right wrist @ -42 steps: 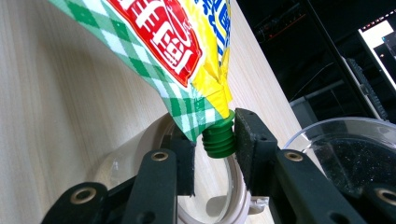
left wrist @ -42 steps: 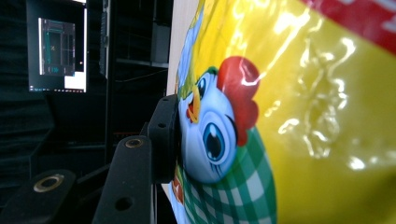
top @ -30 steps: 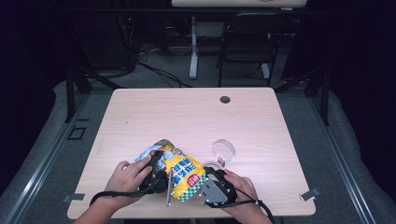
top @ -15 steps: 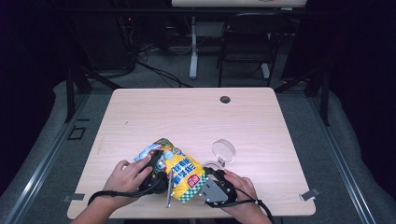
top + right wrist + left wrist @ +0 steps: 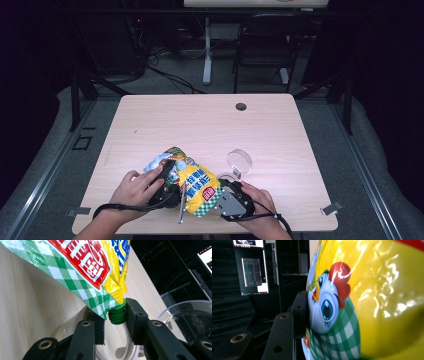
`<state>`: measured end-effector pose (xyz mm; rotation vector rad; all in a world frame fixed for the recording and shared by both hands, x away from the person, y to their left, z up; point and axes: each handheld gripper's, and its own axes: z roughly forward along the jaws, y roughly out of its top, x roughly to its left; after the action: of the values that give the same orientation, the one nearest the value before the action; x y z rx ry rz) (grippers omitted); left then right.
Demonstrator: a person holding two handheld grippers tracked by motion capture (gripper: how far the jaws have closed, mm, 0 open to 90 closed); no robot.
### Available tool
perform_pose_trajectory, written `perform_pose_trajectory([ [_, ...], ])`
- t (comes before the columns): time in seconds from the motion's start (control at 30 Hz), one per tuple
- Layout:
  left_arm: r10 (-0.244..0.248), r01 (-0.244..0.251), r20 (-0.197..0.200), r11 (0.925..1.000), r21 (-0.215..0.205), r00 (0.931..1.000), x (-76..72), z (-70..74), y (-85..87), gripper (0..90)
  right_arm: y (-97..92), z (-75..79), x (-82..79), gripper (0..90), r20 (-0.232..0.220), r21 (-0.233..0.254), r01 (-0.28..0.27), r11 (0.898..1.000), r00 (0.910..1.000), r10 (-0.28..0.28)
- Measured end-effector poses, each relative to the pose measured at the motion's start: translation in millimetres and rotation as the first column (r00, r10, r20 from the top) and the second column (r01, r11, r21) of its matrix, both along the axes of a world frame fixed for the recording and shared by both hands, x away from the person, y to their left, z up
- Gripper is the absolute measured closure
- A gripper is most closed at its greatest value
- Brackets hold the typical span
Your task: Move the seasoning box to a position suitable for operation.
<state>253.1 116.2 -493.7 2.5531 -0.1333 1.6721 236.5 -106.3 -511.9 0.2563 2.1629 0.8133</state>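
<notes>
A yellow pouch with a green checked bottom and a cartoon chicken lies tilted at the near edge of the table, held between both hands. Its green threaded spout sits between the right gripper's jaws, which touch it on both sides. The left gripper presses a jaw against the pouch's side; its other jaw is hidden, so its grip cannot be told. A clear glass cup lies just beside the pouch.
</notes>
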Motion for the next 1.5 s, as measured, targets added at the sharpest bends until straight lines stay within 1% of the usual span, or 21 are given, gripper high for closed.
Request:
perform_pose_trajectory([
  [0.03,-0.004,0.004,0.004,1.0,0.006,1.0,-0.1,0.4,-0.3,58.7,-0.3,-0.6,0.5,70.5,-0.004,0.01,-0.003,1.0,1.0,0.003],
  [0.1,-0.007,0.007,0.007,0.9999,0.014,0.9999,-0.5,1.5,-0.9,58.7,-0.9,0.0,0.5,70.5,-0.006,0.002,-0.001,1.0,1.0,0.001],
  [0.2,-0.007,0.007,0.007,1.0,0.005,1.0,-0.8,1.6,-0.9,58.8,-1.6,0.5,0.6,70.4,-0.005,0.0,0.002,1.0,1.0,-0.002],
  [0.23,-0.008,0.008,0.009,0.9999,0.009,0.9999,-0.8,2.4,-1.2,58.8,-1.5,-0.5,1.2,70.4,-0.007,0.022,-0.001,1.0,1.0,0.001],
  [0.4,-0.007,0.007,0.011,0.9997,0.022,0.9999,-1.1,3.3,-2.3,58.9,-2.2,-0.7,1.3,70.4,-0.01,0.024,0.002,1.0,0.9999,-0.002],
  [0.43,-0.005,0.005,0.009,0.9998,0.021,0.9999,-1.2,3.3,-2.6,58.9,-2.5,0.0,1.2,70.4,-0.011,0.013,0.005,1.0,0.9999,-0.004],
  [0.7,-0.011,0.01,0.011,0.9994,0.034,0.9999,-0.9,6.0,-4.7,59.0,-3.9,-0.6,2.2,70.4,-0.022,0.039,0.005,0.999,0.9998,-0.005],
  [0.73,-0.014,0.013,0.013,0.999,0.043,0.9998,-0.8,6.7,-5.0,59.0,-4.1,-0.5,2.4,70.4,-0.023,0.041,0.006,0.999,0.9997,-0.005],
  [0.8,-0.015,0.014,0.019,0.9994,0.033,0.9997,-0.8,6.2,-5.2,59.0,-4.6,0.4,2.5,70.4,-0.027,0.034,0.009,0.999,0.9996,-0.008],
  [0.87,-0.016,0.015,0.018,0.9988,0.046,0.9997,-0.9,7.0,-5.9,59.0,-4.8,-0.5,3.0,70.5,-0.033,0.053,0.006,0.999,0.9994,-0.005],
  [0.9,-0.016,0.015,0.019,0.9989,0.044,0.9997,-0.9,6.7,-6.3,59.0,-5.4,-0.6,3.4,70.4,-0.039,0.058,0.009,0.998,0.9992,-0.006],
  [1.0,-0.019,0.018,0.022,0.9986,0.05,0.9996,-0.5,7.1,-7.0,59.0,-6.0,-0.8,4.0,70.4,-0.05,0.063,0.01,0.998,0.9987,-0.006],
  [1.03,-0.017,0.016,0.016,0.9983,0.056,0.9997,-0.6,7.9,-7.5,59.0,-6.6,-0.2,4.3,70.5,-0.058,0.06,0.012,0.998,0.9983,-0.009],
  [1.07,-0.017,0.016,0.014,0.9985,0.053,0.9998,-0.4,7.8,-7.7,59.0,-6.6,-1.1,4.5,70.5,-0.058,0.076,0.013,0.997,0.9983,-0.009],
  [1.2,-0.022,0.021,0.019,0.9982,0.055,0.9996,0.6,9.3,-9.1,59.1,-8.3,0.4,5.1,70.6,-0.068,0.075,0.015,0.997,0.9976,-0.01],
  [1.23,-0.023,0.022,0.019,0.9978,0.063,0.9996,0.7,10.3,-9.7,59.1,-8.9,0.8,5.3,70.6,-0.075,0.079,0.017,0.997,0.9971,-0.011],
  [1.27,-0.027,0.025,0.021,0.9974,0.068,0.9994,0.9,11.9,-10.8,60.0,-10.0,0.8,6.4,70.7,-0.085,0.098,0.018,0.995,0.9963,-0.01],
  [1.33,-0.029,0.028,0.026,0.9975,0.065,0.9992,0.9,12.1,-11.3,60.1,-11.0,0.3,7.3,70.6,-0.091,0.114,0.02,0.993,0.9958,-0.009],
  [1.37,-0.028,0.027,0.024,0.9979,0.06,0.9993,0.8,12.1,-11.5,60.1,-11.0,0.3,7.3,70.6,-0.091,0.114,0.02,0.993,0.9958,-0.009],
  [1.43,-0.03,0.028,0.026,0.9972,0.069,0.9992,0.7,12.8,-12.4,60.1,-12.3,1.0,7.4,70.7,-0.095,0.106,0.024,0.994,0.9954,-0.013],
  [1.5,-0.031,0.029,0.028,0.997,0.072,0.9991,0.8,13.2,-12.8,60.1,-12.7,0.7,7.7,70.6,-0.095,0.114,0.025,0.993,0.9954,-0.014],
])
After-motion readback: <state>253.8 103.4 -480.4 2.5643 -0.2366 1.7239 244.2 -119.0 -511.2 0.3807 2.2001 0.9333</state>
